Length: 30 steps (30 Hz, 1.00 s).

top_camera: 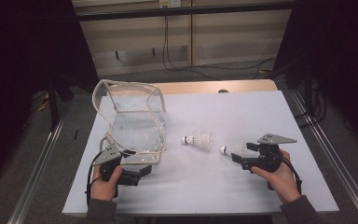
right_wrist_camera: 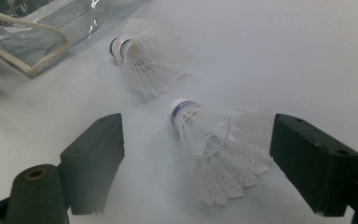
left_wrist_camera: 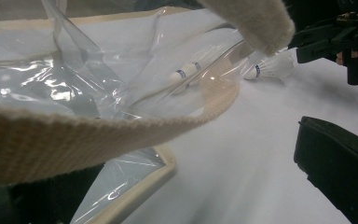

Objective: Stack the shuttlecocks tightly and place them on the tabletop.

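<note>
- Standing apart, the right gripper (right_wrist_camera: pixel 193 158) is keeping its jaws released around a shuttlecock (right_wrist_camera: pixel 219 144), pads clear of the feathers on both sides.
- That shuttlecock is lying on the white worktop (top_camera: pixel 205 186) near its right edge, cork tip pointing left in the high view.
- A second shuttlecock (top_camera: pixel 196 140) is lying just beyond it, toward the middle.
- The left gripper (top_camera: pixel 137 173) is sitting near the front left corner, gripping the webbing strap (left_wrist_camera: pixel 98 135) of the clear bag (top_camera: pixel 135 121); whether the jaws are pressing on it I cannot tell.
</note>
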### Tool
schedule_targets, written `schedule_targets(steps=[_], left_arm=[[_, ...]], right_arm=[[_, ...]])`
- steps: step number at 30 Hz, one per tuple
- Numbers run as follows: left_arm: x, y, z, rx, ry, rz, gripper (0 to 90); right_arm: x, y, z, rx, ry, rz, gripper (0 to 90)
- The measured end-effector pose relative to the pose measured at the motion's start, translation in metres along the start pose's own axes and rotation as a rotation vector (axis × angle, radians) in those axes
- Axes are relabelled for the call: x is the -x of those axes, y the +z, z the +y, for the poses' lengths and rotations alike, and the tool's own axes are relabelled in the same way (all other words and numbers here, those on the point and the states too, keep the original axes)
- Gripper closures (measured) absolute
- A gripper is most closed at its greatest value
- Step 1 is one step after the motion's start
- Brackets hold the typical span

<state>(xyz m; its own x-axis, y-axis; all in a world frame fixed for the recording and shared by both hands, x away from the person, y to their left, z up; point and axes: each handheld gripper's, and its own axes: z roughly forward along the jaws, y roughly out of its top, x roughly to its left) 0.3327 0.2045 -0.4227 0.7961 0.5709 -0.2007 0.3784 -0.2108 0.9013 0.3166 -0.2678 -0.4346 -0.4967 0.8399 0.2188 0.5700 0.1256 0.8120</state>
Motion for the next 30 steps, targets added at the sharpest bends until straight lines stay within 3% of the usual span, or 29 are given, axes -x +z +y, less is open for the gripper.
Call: schedule_targets(steps=[14, 24, 30], left_arm=[[0.0, 0.0, 0.0, 0.0, -0.001, 0.0, 2.1], [0.0, 0.0, 0.0, -0.003, 0.003, -0.002, 2.1], [0.001, -0.001, 0.0, 0.006, 0.0, -0.002, 2.1]], right_arm=[[-0.001, 0.005, -0.004, -0.031, -0.005, 0.01, 28.2], [-0.001, 0.01, -0.006, -0.037, -0.012, 0.01, 44.4], [-0.002, 0.012, -0.006, -0.04, -0.019, 0.004, 49.0]])
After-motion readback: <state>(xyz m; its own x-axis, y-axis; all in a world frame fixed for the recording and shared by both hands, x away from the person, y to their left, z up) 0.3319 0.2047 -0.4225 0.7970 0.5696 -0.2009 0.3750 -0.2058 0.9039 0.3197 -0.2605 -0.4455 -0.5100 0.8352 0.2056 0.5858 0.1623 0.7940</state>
